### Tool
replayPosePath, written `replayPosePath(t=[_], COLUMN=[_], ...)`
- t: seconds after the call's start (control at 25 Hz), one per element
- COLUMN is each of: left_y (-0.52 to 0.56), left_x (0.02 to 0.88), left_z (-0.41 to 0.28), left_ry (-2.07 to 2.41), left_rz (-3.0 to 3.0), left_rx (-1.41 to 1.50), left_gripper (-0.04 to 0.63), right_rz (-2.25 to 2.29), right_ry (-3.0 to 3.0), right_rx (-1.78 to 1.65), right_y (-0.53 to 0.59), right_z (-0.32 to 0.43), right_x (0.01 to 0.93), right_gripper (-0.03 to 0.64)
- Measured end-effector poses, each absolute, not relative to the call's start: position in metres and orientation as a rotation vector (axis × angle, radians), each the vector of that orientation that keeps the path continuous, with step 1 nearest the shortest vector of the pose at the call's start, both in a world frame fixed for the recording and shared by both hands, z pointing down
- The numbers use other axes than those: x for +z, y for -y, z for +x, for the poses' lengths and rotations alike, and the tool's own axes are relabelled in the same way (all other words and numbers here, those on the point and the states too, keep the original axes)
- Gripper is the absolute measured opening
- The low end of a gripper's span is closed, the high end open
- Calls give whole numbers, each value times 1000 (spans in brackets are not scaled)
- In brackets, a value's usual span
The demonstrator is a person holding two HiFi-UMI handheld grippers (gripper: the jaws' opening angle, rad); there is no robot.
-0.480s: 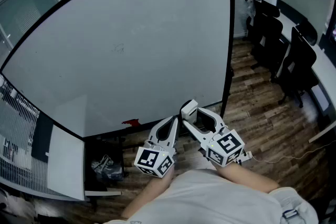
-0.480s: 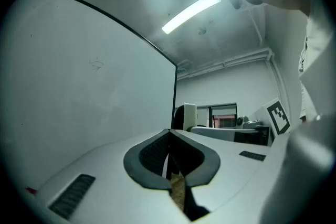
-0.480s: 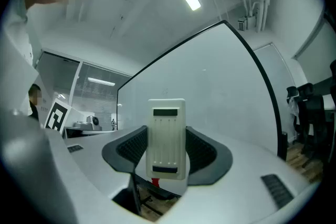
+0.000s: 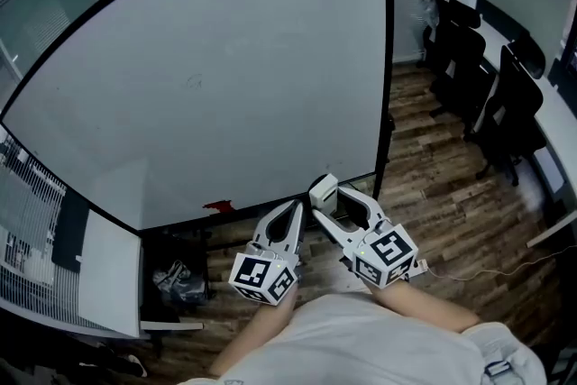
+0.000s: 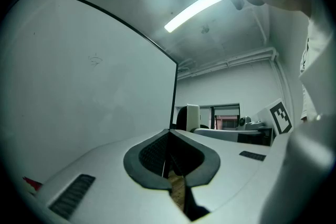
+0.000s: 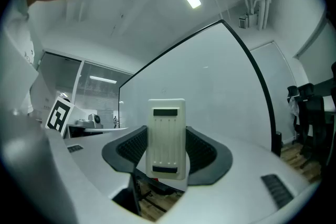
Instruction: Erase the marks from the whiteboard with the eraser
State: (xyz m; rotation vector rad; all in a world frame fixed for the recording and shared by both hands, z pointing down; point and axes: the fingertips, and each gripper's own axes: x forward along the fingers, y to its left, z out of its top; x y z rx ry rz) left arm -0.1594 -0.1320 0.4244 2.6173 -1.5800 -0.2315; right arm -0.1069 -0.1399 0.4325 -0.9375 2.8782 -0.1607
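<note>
A large whiteboard [image 4: 225,59] with a black frame fills the head view; a faint small mark [image 4: 193,82] shows near its middle, also visible as a mark [image 5: 95,60] in the left gripper view. My right gripper [image 4: 326,198] is shut on a cream-white eraser [image 4: 323,190], which stands upright between the pads as the eraser [image 6: 167,138] in the right gripper view. My left gripper [image 4: 296,210] is shut with nothing in it, low near the board's bottom edge. Both grippers hang short of the board.
A red object [image 4: 216,206] lies at the board's lower edge. Black office chairs [image 4: 491,95] stand along desks at the right on a wood floor [image 4: 433,176]. A dark bin with clutter [image 4: 176,284] sits below the board at the left.
The view has shifted slightly; the board's right edge and the red object sit a little further left. Both grippers hold nearly the same place, the eraser still gripped.
</note>
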Motion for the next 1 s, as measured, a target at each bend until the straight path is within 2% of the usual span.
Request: replayPosePath(t=[0.56, 1.0], left_y=[132, 141], left_x=[452, 417], left_z=[-100, -71], left_ry=[1607, 1649], left_rz=[2549, 2633], left_rx=[-157, -119], left_gripper=[8, 8], right_rz=[-883, -879], right_ry=[-3029, -2989], right_rx=[-17, 79], right_y=[130, 153], right_z=[-53, -4], right_x=[457, 412], right_gripper=[235, 235])
